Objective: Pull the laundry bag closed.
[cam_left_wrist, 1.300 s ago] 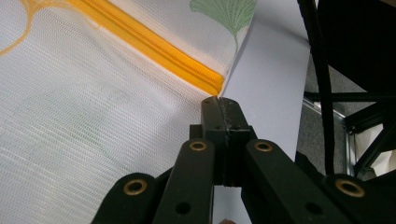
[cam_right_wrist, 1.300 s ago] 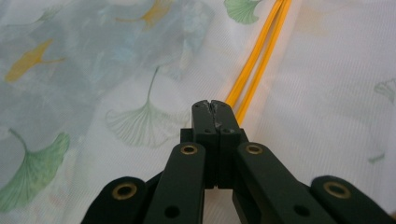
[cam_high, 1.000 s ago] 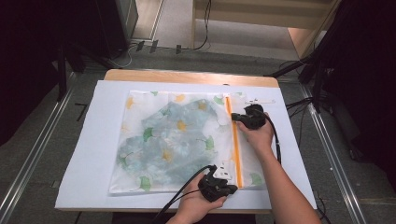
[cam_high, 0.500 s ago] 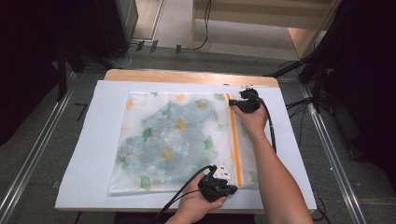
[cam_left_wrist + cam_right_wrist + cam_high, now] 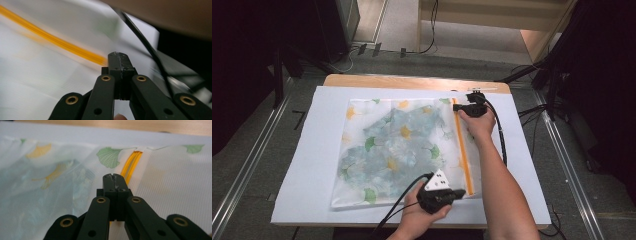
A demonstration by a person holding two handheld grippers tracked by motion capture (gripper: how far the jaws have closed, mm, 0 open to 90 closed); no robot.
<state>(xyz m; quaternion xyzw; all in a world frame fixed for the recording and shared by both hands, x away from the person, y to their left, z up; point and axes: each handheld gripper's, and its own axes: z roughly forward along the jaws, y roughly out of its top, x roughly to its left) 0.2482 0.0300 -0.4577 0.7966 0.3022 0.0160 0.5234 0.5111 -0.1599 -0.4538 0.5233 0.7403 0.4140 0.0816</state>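
A clear zip bag (image 5: 397,145) printed with green and yellow leaves lies flat on the white sheet (image 5: 307,195). Its orange zip strip (image 5: 462,150) runs along the right side. My left gripper (image 5: 459,192) is at the strip's near end, jaws shut on the bag's corner. In the left gripper view the left gripper (image 5: 119,53) meets the blurred zip strip (image 5: 50,38). My right gripper (image 5: 457,106) is at the strip's far end. In the right gripper view the right gripper (image 5: 113,175) is shut over the zip strip (image 5: 133,157), beside a green leaf print (image 5: 108,157).
The white sheet covers a wooden table (image 5: 412,81) whose far edge shows bare. The right gripper's black cable (image 5: 501,135) trails along the right forearm. Metal rails (image 5: 242,180) and dark floor flank the table.
My right gripper has slid along the orange strip away from the person, from about mid-length to the far end. The left gripper stayed at the near end.
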